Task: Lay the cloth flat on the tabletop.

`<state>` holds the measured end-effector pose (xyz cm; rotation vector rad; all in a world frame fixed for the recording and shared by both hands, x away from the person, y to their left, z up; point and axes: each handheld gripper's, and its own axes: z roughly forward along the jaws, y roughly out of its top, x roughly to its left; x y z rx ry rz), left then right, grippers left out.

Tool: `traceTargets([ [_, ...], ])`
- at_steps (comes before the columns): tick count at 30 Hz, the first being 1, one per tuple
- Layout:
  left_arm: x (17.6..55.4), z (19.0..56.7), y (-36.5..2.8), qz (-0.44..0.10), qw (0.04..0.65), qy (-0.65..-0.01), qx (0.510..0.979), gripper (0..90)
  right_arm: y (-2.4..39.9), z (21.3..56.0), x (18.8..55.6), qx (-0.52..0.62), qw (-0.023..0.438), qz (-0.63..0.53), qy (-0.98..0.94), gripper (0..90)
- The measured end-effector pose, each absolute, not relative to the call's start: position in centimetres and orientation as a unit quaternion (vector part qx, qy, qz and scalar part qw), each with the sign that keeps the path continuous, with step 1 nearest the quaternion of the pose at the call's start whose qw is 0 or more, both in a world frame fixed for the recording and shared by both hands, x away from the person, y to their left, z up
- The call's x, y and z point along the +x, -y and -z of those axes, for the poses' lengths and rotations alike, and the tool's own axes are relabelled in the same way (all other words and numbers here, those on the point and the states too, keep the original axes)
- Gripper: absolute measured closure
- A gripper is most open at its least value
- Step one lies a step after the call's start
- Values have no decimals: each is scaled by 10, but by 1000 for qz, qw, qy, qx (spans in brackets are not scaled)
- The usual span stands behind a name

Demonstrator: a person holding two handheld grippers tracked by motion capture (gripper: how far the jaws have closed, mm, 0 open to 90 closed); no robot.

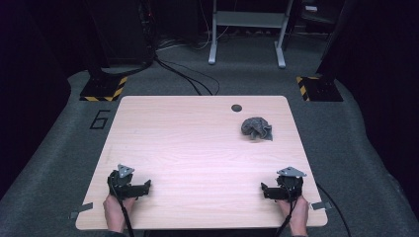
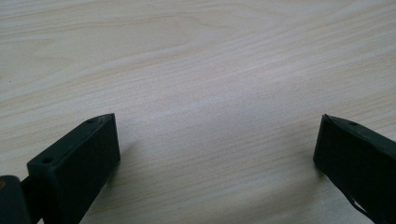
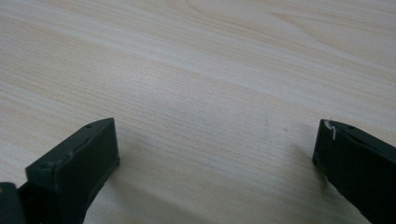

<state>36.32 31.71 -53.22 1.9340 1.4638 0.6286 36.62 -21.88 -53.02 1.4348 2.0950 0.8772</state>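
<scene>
The crumpled grey cloth (image 1: 256, 128) lies bunched on the far right part of the pale wooden table (image 1: 197, 148), well apart from both tools. The right gripper (image 1: 266, 191) rests at the near right edge, jaws wide and empty; the cloth lies straight ahead of it, slightly left. The left gripper (image 1: 146, 186) sits at the near left, also wide and empty (farther off, diagonal reach). A small dark round hole (image 1: 236, 107) lies just beyond the cloth. Bare tabletop lies between; nothing obstructs.
</scene>
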Motion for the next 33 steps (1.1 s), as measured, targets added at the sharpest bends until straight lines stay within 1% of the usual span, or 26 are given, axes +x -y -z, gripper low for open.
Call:
traceTargets([
  [11,363,532,-317,-239,312,-556,733,2,219,530,367,525,224,-320,-756,0],
  [18,363,532,-317,-239,313,-557,731,2,219,527,371,533,211,-313,-758,0],
  [20,364,532,-317,-239,312,-558,731,2,223,522,373,539,204,-328,-749,0],
  [22,363,532,-317,-237,312,-560,731,2,222,516,376,536,210,-328,-749,6],
  [27,363,532,-317,-237,311,-559,731,2,219,505,390,530,208,-329,-754,13],
  [28,363,532,-317,-237,312,-559,731,2,218,500,399,527,205,-330,-756,16],
  [29,363,532,-317,-237,312,-559,731,2,218,500,399,527,205,-330,-756,16],
  [30,363,532,-317,-237,311,-559,731,2,216,494,411,528,200,-330,-756,17],
  [33,363,532,-317,-237,312,-560,730,2,216,488,422,528,196,-335,-756,22],
])
